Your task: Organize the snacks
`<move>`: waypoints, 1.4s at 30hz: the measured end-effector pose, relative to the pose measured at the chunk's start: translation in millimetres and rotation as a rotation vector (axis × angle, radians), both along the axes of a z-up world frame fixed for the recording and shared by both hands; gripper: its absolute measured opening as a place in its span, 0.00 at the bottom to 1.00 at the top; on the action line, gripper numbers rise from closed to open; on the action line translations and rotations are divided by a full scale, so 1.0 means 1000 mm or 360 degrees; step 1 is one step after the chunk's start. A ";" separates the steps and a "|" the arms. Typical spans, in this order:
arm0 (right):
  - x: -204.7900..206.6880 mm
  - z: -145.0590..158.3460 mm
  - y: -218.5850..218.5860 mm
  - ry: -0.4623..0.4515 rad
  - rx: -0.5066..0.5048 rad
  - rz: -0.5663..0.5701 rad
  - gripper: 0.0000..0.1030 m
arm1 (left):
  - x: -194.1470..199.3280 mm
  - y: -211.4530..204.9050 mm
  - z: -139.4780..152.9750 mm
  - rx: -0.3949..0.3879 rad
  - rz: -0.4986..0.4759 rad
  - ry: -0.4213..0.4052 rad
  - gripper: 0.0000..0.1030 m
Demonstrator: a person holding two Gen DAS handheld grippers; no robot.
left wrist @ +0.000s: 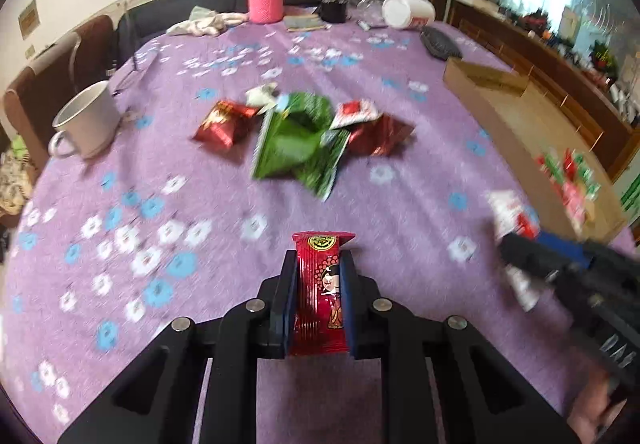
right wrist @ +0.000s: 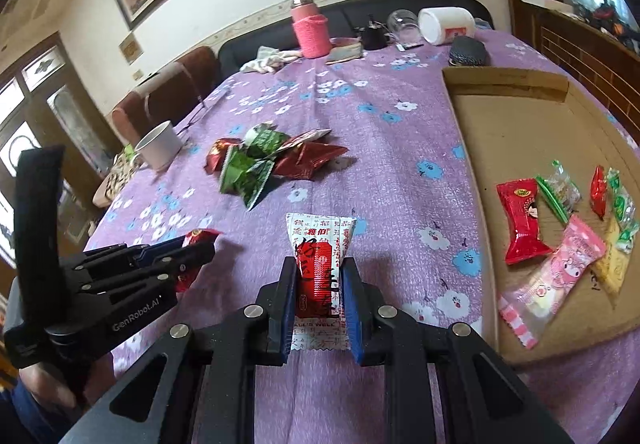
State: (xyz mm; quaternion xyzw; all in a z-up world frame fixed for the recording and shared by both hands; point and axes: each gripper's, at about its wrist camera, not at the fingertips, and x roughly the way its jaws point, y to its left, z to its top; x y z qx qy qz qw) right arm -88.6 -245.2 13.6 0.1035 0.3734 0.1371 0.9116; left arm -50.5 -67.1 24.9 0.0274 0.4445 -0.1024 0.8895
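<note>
While you look through the left wrist camera, your left gripper [left wrist: 318, 284] is clamped on a red snack packet [left wrist: 318, 296] that points straight ahead. The cardboard tray [left wrist: 532, 139] lies far to the right.

From the right wrist camera, your right gripper [right wrist: 318, 284] squeezes a white and red packet [right wrist: 320, 264]. The tray is just beside it on the right, so this hand is nearer.

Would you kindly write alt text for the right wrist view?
The right tongs grip a white-and-red snack packet above a purple floral tablecloth. The left tongs hold a red packet; sorted snacks lie on a cardboard tray.
</note>
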 end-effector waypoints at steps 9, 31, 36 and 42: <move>0.009 -0.012 0.000 0.0037 -0.0037 -0.0080 0.22 | 0.010 0.004 -0.013 -0.0121 -0.0003 0.0005 0.18; 0.012 -0.015 -0.002 0.0050 0.0019 -0.0042 0.22 | 0.013 0.012 -0.013 -0.0224 0.0015 0.0015 0.18; 0.013 -0.015 0.000 0.0061 0.0002 -0.0047 0.22 | 0.012 0.012 -0.013 -0.0225 0.0015 0.0017 0.18; 0.014 -0.016 0.001 0.0069 -0.0012 -0.0053 0.22 | 0.012 0.012 -0.013 -0.0224 0.0010 0.0014 0.18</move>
